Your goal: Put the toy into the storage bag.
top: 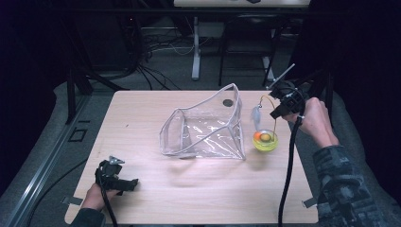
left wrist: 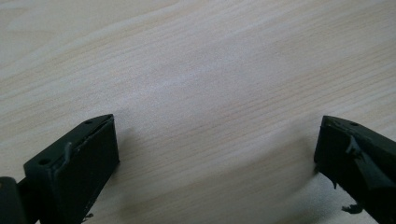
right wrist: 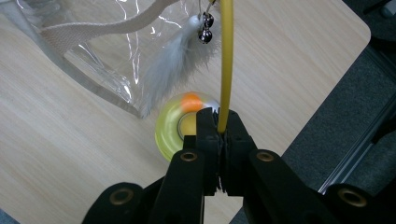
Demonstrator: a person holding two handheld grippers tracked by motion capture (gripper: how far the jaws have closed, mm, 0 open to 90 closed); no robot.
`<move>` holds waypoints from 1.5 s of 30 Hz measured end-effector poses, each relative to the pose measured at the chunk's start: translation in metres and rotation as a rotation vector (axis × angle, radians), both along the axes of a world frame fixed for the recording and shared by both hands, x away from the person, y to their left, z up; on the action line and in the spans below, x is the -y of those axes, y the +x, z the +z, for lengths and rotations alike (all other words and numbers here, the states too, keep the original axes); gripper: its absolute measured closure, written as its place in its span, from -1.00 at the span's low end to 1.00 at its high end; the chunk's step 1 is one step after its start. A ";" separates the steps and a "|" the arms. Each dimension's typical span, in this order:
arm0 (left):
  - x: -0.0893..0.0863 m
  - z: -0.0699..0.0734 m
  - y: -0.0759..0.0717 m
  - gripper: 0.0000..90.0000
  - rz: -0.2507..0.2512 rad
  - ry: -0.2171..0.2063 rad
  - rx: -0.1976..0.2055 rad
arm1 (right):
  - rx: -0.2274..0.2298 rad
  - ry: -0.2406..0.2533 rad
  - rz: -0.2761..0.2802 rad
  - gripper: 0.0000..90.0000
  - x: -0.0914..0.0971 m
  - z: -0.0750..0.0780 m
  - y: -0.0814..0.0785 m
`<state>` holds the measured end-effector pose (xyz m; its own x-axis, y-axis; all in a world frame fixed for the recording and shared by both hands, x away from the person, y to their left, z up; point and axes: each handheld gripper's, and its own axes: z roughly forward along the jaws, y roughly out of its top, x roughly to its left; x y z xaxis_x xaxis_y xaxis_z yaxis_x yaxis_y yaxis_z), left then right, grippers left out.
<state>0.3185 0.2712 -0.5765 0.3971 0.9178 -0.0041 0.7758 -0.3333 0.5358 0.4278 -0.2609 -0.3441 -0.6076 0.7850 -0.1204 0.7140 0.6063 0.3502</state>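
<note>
High view: we see the right gripper [top: 275, 113] above the round yellow translucent toy base [top: 265, 140], just beside the clear plastic pouch with white trim [top: 204, 128] on the light wooden table [top: 189, 189]. Left gripper [top: 128, 183] rests near the table's front-left.

Left gripper view: jaws wide apart, bare wood between.

Right gripper view: jaws clamped on the thin yellow wand [right wrist: 226, 65]; white feather [right wrist: 168, 65] and small metal bells [right wrist: 205, 28] hang beside it.

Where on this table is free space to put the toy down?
Free: the wide front strip of the table between the left gripper and the right sleeve, and the left part beside the clear bag. Crowded: between the bag and the right gripper, where the yellow toy hangs.
</note>
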 end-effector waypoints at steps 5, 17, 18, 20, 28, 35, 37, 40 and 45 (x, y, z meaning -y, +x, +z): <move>0.000 0.000 0.000 -1.00 0.003 -0.004 0.001 | 0.008 -0.006 0.003 0.96 0.000 0.007 0.000; 0.000 0.000 0.000 -1.00 -0.002 -0.006 0.001 | 0.027 -0.022 0.010 0.96 0.000 0.028 0.001; 0.000 0.000 0.000 -1.00 -0.002 -0.006 0.001 | 0.030 -0.017 0.011 0.96 -0.001 0.030 0.001; 0.000 0.000 0.000 -1.00 -0.002 -0.006 0.001 | 0.025 -0.026 0.015 0.96 -0.001 0.031 0.001; 0.000 0.000 0.000 -1.00 -0.002 -0.006 0.001 | 0.042 -0.032 0.018 0.96 -0.004 0.042 0.000; 0.000 0.000 -0.001 -1.00 -0.001 -0.007 0.001 | 0.057 -0.037 0.021 0.96 -0.004 0.050 -0.001; 0.000 0.000 -0.001 -1.00 -0.002 -0.006 0.001 | 0.066 -0.033 0.021 0.96 -0.005 0.053 -0.002; 0.000 0.000 0.000 -1.00 -0.003 -0.005 0.001 | 0.079 -0.035 0.029 0.96 -0.007 0.057 -0.003; 0.000 0.000 0.000 -1.00 -0.005 -0.003 -0.001 | 0.085 -0.036 0.035 0.96 -0.010 0.063 -0.003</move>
<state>0.3180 0.2716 -0.5765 0.4021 0.9156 -0.0067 0.7743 -0.3361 0.5362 0.4245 -0.2513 -0.2808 -0.6207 0.7579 -0.2005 0.6611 0.6435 0.3858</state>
